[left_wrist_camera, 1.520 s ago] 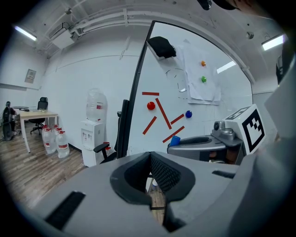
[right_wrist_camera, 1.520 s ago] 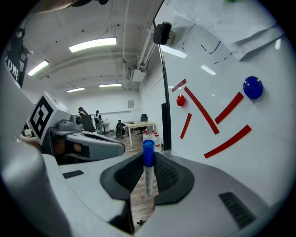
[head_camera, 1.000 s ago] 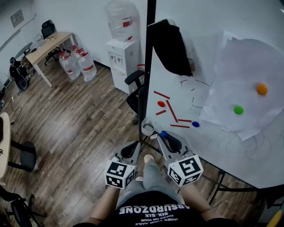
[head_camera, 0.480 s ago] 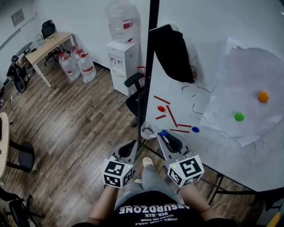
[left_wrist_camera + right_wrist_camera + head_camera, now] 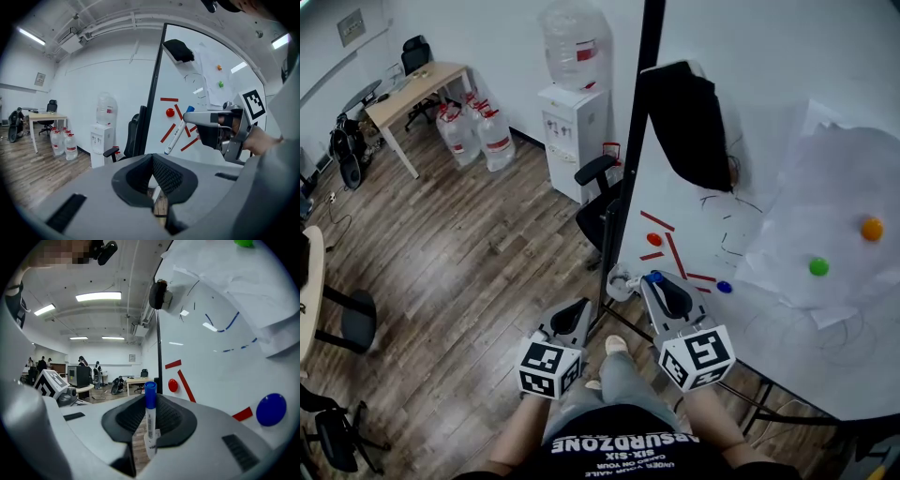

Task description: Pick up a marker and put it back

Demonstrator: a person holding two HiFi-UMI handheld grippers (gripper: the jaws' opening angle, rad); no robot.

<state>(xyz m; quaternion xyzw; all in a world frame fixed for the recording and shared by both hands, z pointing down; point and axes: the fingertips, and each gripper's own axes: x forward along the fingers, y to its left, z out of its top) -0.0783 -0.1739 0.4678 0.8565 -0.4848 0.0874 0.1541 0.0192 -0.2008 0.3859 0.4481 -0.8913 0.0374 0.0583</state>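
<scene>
- The right gripper (image 5: pixel 659 289) pinched the marker (image 5: pixel 150 420) low on its barrel. The blue cap stood up above the jaws, so the pick-up looked done and the putting back was not.
- The left gripper (image 5: pixel 577 309) had its jaws pressed together on nothing and hung low beside the right one, apart from the marker.
- Compared with 1 second ago, the whiteboard (image 5: pixel 769 56) and its dark post sat further right and lower in the head view. The red magnet (image 5: pixel 653 239) had come nearer the marker's cap.
- I took that as the person edging toward the board's lower left corner with the marker, most likely to return it.
- The grip on the marker looked the same as in both earlier frames, and the 2 grippers kept much the same spacing.
- I could not pick out where the marker belonged.
</scene>
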